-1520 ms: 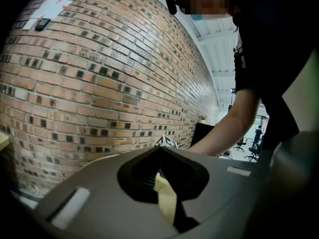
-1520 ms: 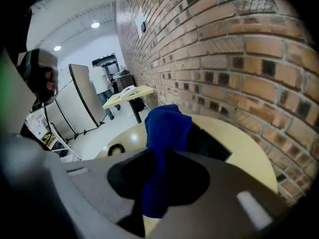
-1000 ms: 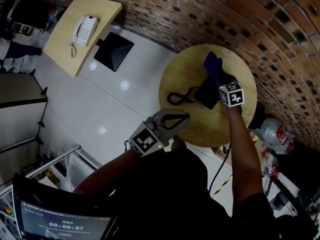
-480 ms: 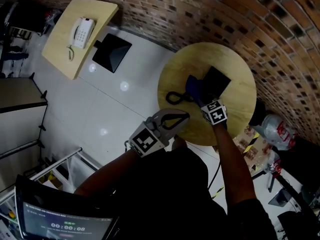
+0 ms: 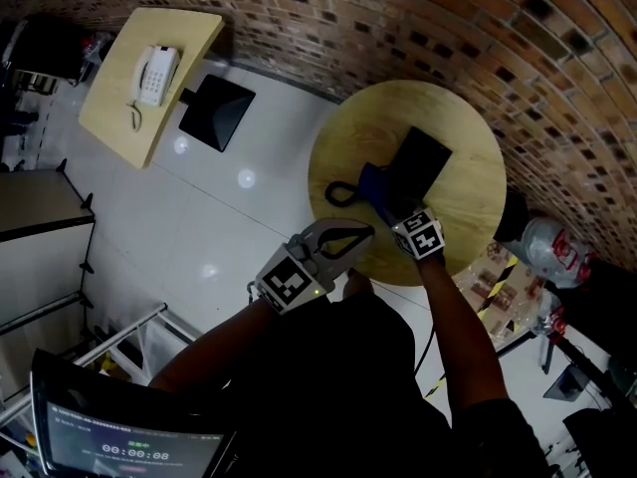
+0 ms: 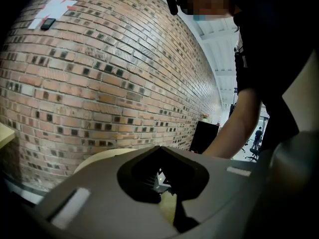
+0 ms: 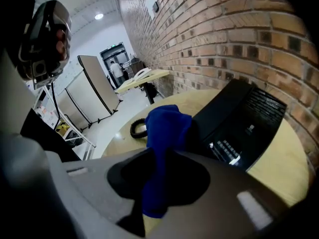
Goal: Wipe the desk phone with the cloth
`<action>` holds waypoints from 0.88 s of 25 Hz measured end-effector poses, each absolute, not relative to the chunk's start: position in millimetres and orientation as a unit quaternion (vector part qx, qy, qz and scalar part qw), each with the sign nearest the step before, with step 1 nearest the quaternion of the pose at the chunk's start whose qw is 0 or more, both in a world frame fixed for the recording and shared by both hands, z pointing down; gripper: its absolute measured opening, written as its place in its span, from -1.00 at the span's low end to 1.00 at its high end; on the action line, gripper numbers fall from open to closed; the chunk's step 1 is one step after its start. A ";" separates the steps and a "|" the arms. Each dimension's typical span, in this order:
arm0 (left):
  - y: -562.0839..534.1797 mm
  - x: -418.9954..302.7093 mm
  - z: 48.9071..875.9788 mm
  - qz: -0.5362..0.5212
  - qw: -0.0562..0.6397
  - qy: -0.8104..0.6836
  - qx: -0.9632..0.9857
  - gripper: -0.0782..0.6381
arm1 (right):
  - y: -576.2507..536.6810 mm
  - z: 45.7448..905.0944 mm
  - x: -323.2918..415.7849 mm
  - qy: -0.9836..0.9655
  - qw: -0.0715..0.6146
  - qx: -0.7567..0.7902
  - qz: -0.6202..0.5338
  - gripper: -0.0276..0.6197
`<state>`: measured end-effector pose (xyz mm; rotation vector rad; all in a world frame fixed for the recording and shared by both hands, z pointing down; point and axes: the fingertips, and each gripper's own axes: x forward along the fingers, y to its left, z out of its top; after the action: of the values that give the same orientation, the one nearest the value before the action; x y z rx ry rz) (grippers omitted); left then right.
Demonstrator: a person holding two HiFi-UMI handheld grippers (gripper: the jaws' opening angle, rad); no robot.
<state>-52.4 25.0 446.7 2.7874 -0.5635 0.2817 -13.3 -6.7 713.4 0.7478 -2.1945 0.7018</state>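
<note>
Holding the cloth (image 5: 375,181) in the right gripper (image 5: 400,217) in the head view: jaws are pinching the blue bunch over the middle of the table (image 5: 468,212). The phone (image 5: 419,163), black, is sitting on the table's centre, running toward the wall (image 5: 448,38) side. The cloth is pressing against the phone edge that is facing the table's left half. The cord (image 5: 339,195) is coiling on the table's left part, just beside the cloth. The left gripper (image 5: 366,231) is hovering at the table's near rim, apart from phone and cloth.

Left gripper view: the left gripper (image 6: 159,151) is pointing across the table (image 6: 97,158) at the wall (image 6: 99,83). Its jaws are meeting at the tips and carrying nothing. An arm (image 6: 239,123) is reaching in over the table's right side.

Right gripper view: the right gripper (image 7: 162,156) is clamping narrow on the cloth (image 7: 167,123), which is running down between the jaws and bunching above them. The bunch is overlapping the phone's (image 7: 239,116) left edge; keypad is showing just beside it. The cord (image 7: 138,128) is lying at the table's (image 7: 281,156) far left, behind the cloth.
</note>
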 end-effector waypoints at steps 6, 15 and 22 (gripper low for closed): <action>30.4 -40.7 441.6 0.094 0.141 -0.177 0.970 -0.76 | -19.1 666.8 22.4 -0.845 0.299 0.351 0.270 -0.68; 41.7 -13.2 442.7 0.097 0.140 -0.142 0.975 -0.76 | -42.1 652.9 152.1 -0.780 0.260 0.491 0.286 -0.68; 45.8 -0.5 453.4 0.111 0.144 -0.131 0.975 -0.76 | -22.1 706.2 228.0 -0.718 0.287 0.537 0.338 -0.68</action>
<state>-0.5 45.8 453.4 2.8099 -0.3772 0.3208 228.0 -22.1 706.2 1.4336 -1.9191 0.9030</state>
